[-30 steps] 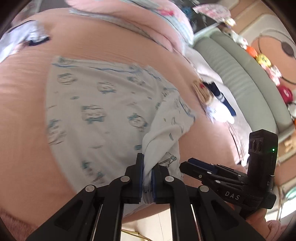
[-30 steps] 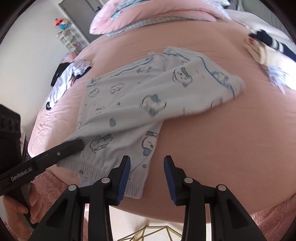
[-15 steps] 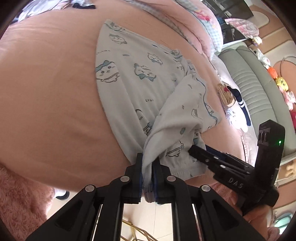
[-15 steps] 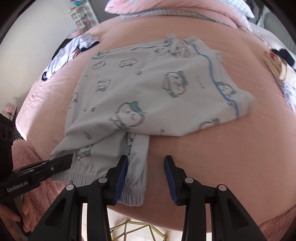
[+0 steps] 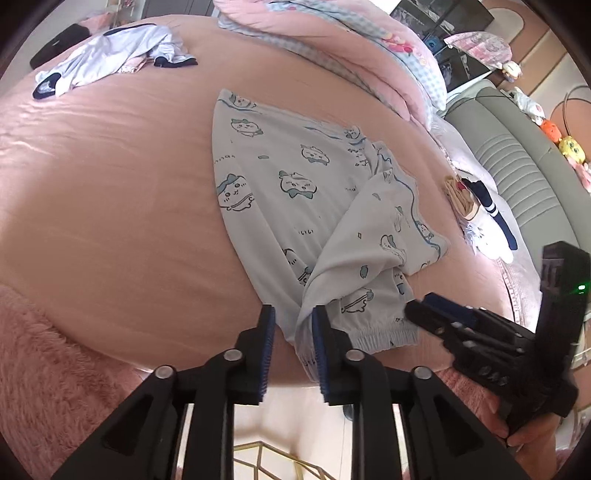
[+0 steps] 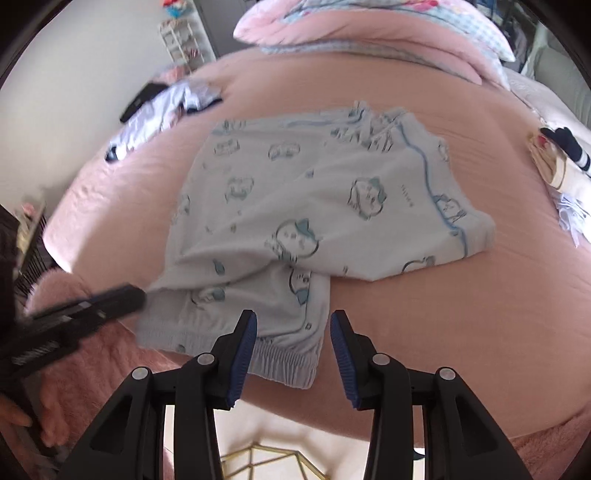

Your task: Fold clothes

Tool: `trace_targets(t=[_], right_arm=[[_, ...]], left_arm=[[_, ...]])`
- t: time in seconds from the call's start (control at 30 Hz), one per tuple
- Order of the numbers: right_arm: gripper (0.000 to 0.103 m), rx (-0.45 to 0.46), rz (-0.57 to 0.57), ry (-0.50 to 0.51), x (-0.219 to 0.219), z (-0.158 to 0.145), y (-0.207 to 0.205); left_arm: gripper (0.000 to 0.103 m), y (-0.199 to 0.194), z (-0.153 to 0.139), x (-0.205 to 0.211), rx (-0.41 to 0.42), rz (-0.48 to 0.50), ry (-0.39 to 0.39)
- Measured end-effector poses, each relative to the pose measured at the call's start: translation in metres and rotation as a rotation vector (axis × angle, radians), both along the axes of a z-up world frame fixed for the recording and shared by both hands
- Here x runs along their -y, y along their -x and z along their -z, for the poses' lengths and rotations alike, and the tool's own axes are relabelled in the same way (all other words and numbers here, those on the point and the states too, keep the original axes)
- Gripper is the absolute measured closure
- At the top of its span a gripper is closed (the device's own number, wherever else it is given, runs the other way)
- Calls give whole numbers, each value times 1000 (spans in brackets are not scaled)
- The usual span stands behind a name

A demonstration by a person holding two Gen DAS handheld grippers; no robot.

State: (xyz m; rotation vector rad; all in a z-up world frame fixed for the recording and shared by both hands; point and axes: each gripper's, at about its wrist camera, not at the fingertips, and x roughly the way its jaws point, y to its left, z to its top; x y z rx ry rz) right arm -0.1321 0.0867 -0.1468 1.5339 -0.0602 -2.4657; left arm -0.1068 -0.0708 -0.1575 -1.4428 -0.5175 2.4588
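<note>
- Pink bedsheet [image 5: 110, 192] covers a wide bed, with a fuzzy pink blanket [image 5: 48, 362] along the near edge.
- Pale blue pyjama pants [image 5: 295, 206] printed with cartoon faces lie folded on the sheet near the front edge of the bed; the elastic waistband [image 6: 280, 360] points toward the cameras.
- One fold of the pants lies across the other, with a blue-piped hem [image 6: 430, 184] running along the right side.
- Left gripper [image 5: 291, 343] has its fingers apart; a bunched fold of the pants lies against the inner face of the right-hand finger, while the other finger stands clear of the cloth.
- Right gripper [image 6: 293, 349] is also spread wide, hovering just over the waistband, with no cloth pinched.
- From the right wrist view, the left gripper's tip sits at the left corner of the pants, blurred.
- Behind the pants, a pink pillow [image 6: 369, 26] rests at the head of the bed.
- A crumpled white and navy garment [image 5: 110, 55] lies at the far left, well apart from the pants.
- A small pile of socks [image 5: 480, 210] sits to the right, near a grey sofa [image 5: 517, 166].
</note>
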Motion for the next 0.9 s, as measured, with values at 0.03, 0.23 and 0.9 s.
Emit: trace_targets(t=[0.03,0.23,0.9], right_arm=[[62,17,8,-24,-1,8,1],[61,57,130,-104,-37,17,3],[59,45,59,30,-29,13,-14]], left_arm=[[84,-1,-2,0,-16,15,-10],[84,-3,4,-13,-28,108,-33],[84,2,16,-12,4,30,188]])
